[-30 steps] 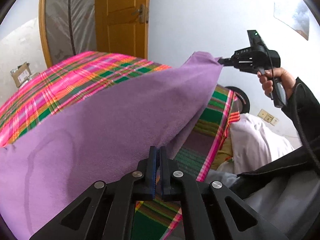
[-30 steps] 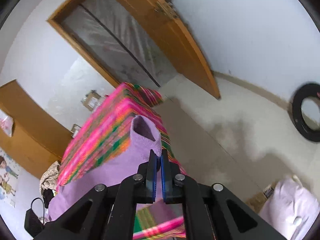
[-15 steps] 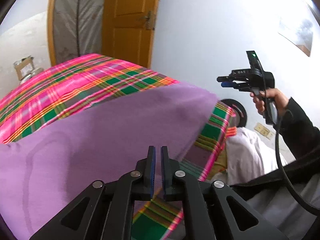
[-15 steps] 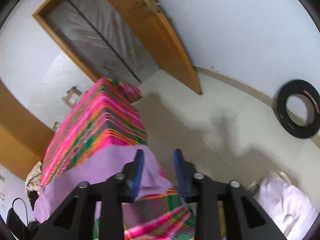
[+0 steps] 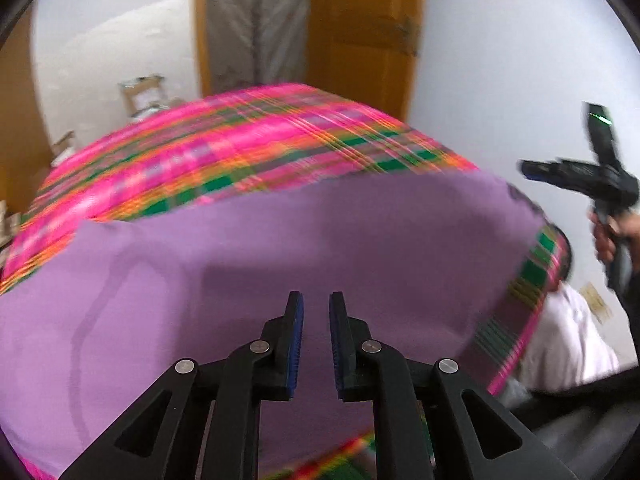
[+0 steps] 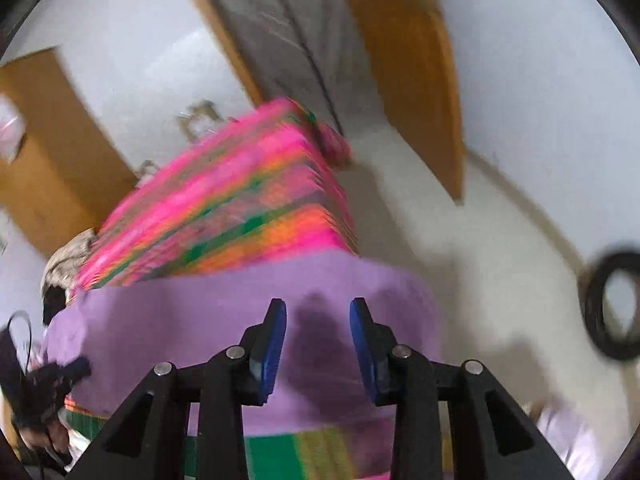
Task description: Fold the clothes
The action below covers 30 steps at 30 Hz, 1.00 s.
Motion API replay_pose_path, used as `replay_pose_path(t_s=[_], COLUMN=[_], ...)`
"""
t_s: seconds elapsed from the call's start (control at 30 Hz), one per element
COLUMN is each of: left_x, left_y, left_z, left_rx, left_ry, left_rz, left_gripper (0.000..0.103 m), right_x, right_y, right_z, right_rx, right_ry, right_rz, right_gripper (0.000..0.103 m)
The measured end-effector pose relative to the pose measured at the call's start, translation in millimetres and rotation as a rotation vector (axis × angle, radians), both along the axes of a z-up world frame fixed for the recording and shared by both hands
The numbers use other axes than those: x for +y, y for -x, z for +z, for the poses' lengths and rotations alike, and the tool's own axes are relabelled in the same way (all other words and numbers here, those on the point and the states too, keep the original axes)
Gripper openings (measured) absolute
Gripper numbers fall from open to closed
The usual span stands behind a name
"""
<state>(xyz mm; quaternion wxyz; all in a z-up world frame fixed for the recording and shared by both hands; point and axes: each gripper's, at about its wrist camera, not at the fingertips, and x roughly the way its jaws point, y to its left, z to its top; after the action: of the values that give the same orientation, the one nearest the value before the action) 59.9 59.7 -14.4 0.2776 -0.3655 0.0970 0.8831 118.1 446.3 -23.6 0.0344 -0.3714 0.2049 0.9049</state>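
A purple cloth (image 5: 312, 248) lies spread flat over a table covered by a pink, green and orange plaid cover (image 5: 248, 148). My left gripper (image 5: 316, 304) hovers just above the cloth's near part, open, with nothing between its blue pads. The right gripper (image 6: 318, 308) is also open, above the same purple cloth (image 6: 224, 316), its shadow falling on the fabric. In the left wrist view the right gripper (image 5: 532, 170) appears at the far right, held by a hand (image 5: 612, 236), off the cloth's corner. The left gripper (image 6: 80, 366) shows at the lower left of the right wrist view.
A wooden door (image 5: 360, 40) and plastic-covered doorway stand behind the table. Cardboard boxes (image 5: 140, 92) sit at the back left. A black ring (image 6: 616, 304) lies on the floor to the right. White fabric (image 5: 568, 344) lies by the table's right side.
Both grippers let go of the purple cloth and opened. The cloth's lifted right corner dropped, and it now lies flat on the plaid table. Both cameras swung, blurring the views.
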Motion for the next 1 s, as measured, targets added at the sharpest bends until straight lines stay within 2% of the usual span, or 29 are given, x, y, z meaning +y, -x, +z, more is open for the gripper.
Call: replay_pose_path(t_s=[0.1,0.23,0.43,0.63,0.73,0.87,1.0], left_x=[-17.4,-45.3,-87.0,-132.3,-154.9,-179.6,-210.4], left_y=[14.7,33.6,39.4,33.0,31.8,27.6,20.7], left_z=[10.3,13.5,5.7,-6.8,-19.0,-32.1,-23.6], left_rx=[0.046,0.067,0.072,0.07,0.031,-0.012,0.02], left_ry=[0.014,0.032,0.055,0.065,0.066,0.06,0.047], left_rz=[0.135,0.269,0.396,0.508,0.562,0.609,0.695], left_gripper=[0.016,0.018,0.022,0.023,0.024,0.024,0.024], right_x=[-37.6,-87.6,-161.9,-221.7,-243.2,-264.7,-277.3], right_y=[13.4,31.3,56.8,65.4,65.6,71.7,78.6], right_z=[6.6,15.5,26.7,16.9,14.2,7.2,8.3], right_rx=[0.036,0.084,0.148,0.133,0.122,0.099,0.093], right_ry=[-0.023,-0.054,-0.101,-0.159,-0.179,-0.181,-0.19], right_rz=[0.102,0.237,0.439,0.605,0.673,0.725,0.761], right_gripper=[0.035,0.035,0.035,0.035,0.035,0.035,0.035])
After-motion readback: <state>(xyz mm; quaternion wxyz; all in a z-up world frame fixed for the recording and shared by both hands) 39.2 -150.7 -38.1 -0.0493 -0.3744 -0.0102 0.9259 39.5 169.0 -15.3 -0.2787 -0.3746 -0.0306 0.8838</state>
